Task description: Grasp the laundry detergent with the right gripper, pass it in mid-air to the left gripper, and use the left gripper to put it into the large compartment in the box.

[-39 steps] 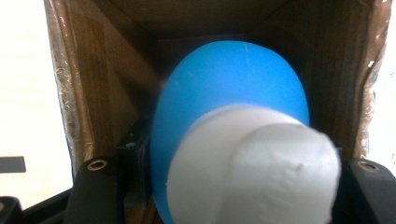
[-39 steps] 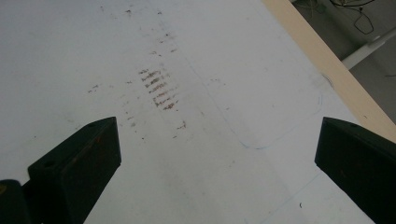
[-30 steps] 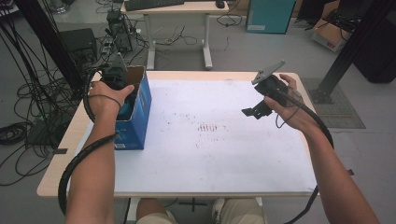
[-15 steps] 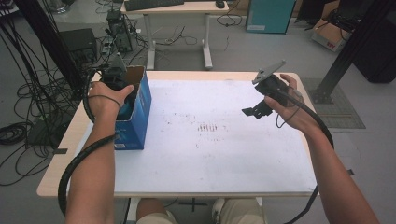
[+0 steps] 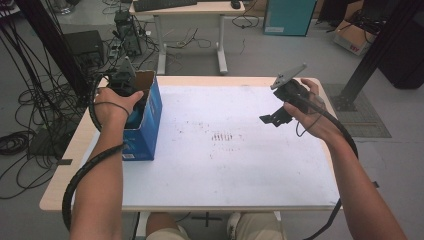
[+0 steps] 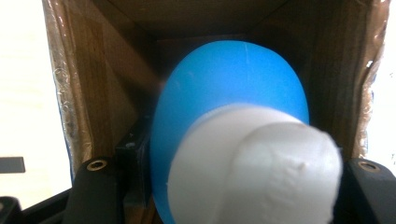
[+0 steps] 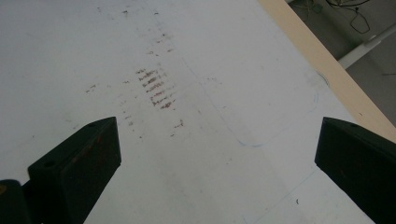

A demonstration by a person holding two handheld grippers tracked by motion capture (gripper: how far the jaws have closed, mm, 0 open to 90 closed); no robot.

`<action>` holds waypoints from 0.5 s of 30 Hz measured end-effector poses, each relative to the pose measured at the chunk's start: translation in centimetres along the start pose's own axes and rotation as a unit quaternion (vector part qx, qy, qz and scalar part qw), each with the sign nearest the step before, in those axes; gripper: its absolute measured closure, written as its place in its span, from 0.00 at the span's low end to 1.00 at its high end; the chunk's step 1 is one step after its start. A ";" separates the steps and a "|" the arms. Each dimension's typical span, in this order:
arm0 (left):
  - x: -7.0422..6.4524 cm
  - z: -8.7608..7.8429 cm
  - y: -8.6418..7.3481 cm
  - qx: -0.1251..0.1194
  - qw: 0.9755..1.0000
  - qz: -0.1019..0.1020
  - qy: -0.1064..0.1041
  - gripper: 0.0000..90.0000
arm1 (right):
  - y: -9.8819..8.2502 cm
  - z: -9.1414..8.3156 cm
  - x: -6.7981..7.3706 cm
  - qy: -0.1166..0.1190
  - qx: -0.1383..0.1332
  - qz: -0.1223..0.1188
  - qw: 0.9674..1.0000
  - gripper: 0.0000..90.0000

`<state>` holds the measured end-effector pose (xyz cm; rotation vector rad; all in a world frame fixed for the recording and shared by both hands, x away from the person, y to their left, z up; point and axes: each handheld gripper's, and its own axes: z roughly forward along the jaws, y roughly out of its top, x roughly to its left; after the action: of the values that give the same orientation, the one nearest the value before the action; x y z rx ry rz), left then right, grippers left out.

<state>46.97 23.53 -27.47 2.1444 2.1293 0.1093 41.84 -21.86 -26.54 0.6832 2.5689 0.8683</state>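
A blue cardboard box (image 5: 146, 125) with its top open stands near the left edge of the white table (image 5: 240, 170). My left gripper (image 5: 129, 92) reaches down into the box, and its jaw tips are hidden by the box wall in the high view. In the left gripper view, the left gripper (image 6: 233, 179) is shut on a blue bottle (image 6: 224, 88) with a white cap (image 6: 261, 172), inside the brown box walls (image 6: 102, 93). My right gripper (image 5: 272, 118) hangs over the table's right half. Its jaws stand wide apart, so the right gripper (image 7: 217, 154) is open, with bare table between them.
Brown smudge marks (image 5: 225, 136) stain the middle of the table top. The table's wooden right edge (image 7: 322, 70) runs close to the right gripper. Cables (image 5: 30, 125) lie on the floor at left, and a second desk (image 5: 190, 10) stands behind.
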 end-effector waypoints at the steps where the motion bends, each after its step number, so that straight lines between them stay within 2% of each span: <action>1: 0.0 0.0 0.0 0.000 1.000 0.000 0.000 0.40 | 0.0 0.0 0.0 0.000 0.000 0.001 1.000 0.00; 10: 0.0 0.0 -0.1 -0.001 1.000 0.005 0.003 0.36 | 0.2 0.2 0.0 0.003 -0.001 -0.012 1.000 0.00; 12: 0.1 -0.2 -0.2 -0.002 1.000 0.007 0.005 0.35 | 0.3 0.2 0.0 0.003 -0.002 -0.011 1.000 0.00; 13: 0.0 -0.3 -0.2 -0.003 1.000 0.010 0.010 0.34 | 0.2 0.2 0.2 0.002 0.000 0.001 1.000 0.00; 15: -0.1 -0.6 -0.3 -0.004 1.000 0.014 0.015 0.33 | 0.3 0.3 0.2 0.002 -0.002 -0.003 1.000 0.00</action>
<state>46.62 23.49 -26.87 2.1814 2.1119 0.1530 41.92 -21.42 -26.57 0.6728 2.5714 0.8740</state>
